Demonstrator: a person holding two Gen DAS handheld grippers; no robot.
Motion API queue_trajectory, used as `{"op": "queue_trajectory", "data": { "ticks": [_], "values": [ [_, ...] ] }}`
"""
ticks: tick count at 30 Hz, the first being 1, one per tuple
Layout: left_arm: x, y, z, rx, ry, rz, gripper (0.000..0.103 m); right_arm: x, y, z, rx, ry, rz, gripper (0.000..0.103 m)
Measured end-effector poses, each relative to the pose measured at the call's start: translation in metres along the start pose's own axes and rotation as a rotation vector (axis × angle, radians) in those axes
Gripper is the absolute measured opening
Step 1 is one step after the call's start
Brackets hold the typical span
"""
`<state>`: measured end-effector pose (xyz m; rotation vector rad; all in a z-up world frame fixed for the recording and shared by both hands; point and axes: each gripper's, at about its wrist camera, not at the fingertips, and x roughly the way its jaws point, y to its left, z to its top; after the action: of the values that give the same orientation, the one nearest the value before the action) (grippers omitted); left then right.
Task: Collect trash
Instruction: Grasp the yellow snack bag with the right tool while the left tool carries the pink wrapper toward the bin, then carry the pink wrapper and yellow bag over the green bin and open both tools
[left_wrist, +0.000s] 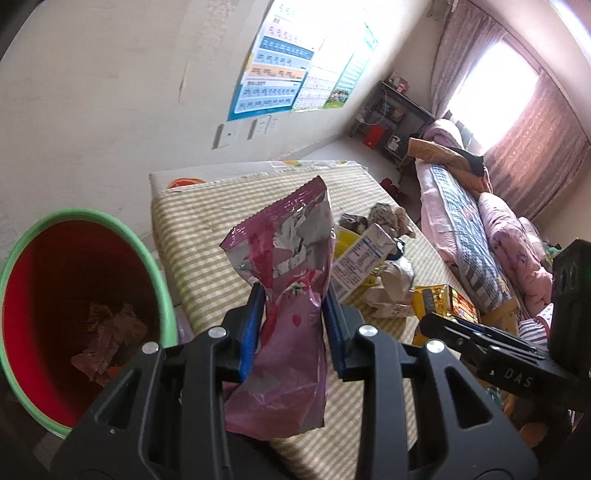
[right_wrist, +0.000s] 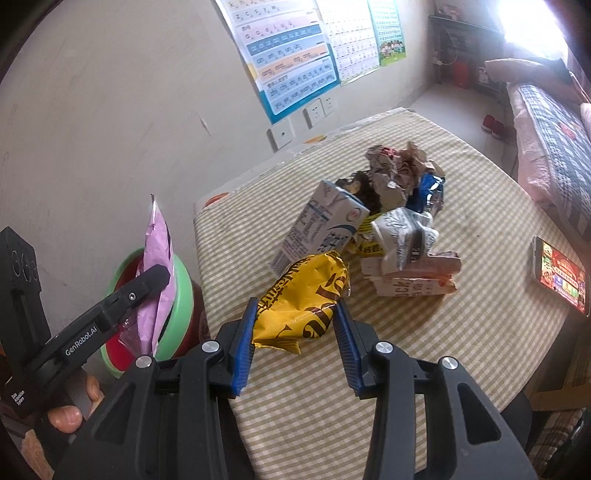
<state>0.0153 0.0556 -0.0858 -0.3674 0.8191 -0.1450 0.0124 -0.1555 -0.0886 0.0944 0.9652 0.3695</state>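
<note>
Both tongs loaded; bin lies to my left, nearer the left hand.

My left gripper (left_wrist: 293, 314) is clamped on the pink wrapper (left_wrist: 284, 266), pads pinching its waist; its long axis runs upright, torn mouth on top. The red bin with the green rim (left_wrist: 22, 251) sits beside the table's (left_wrist: 207, 221) left edge, just left of and below this wrapper, so the left hand is nearer and I judge it should drop first. My right gripper (right_wrist: 295, 332) is closed on the yellow wrapper (right_wrist: 303, 299), held over the striped cloth, long axis crosswise between the pads. The bin is well to its left, past the left gripper. The remaining pile (right_wrist: 384, 218), carton and crumpled packets, lies ahead of the right tongs.
</note>
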Motion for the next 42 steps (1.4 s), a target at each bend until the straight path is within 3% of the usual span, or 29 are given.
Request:
{"op": "queue_trajectory", "data": {
  "ticks": [22, 42],
  "values": [
    [-0.023, 0.065, -0.007, -0.097, -0.036, 0.124, 0.031, 0.040, 0.064, -0.004, -0.131, 0.099, 0.069, 0.039],
    [-0.043, 0.120, -0.018, -0.181, -0.068, 0.242, 0.031, 0.063, 0.129, 0.007, -0.271, 0.105, 0.074, 0.039]
  ]
}}
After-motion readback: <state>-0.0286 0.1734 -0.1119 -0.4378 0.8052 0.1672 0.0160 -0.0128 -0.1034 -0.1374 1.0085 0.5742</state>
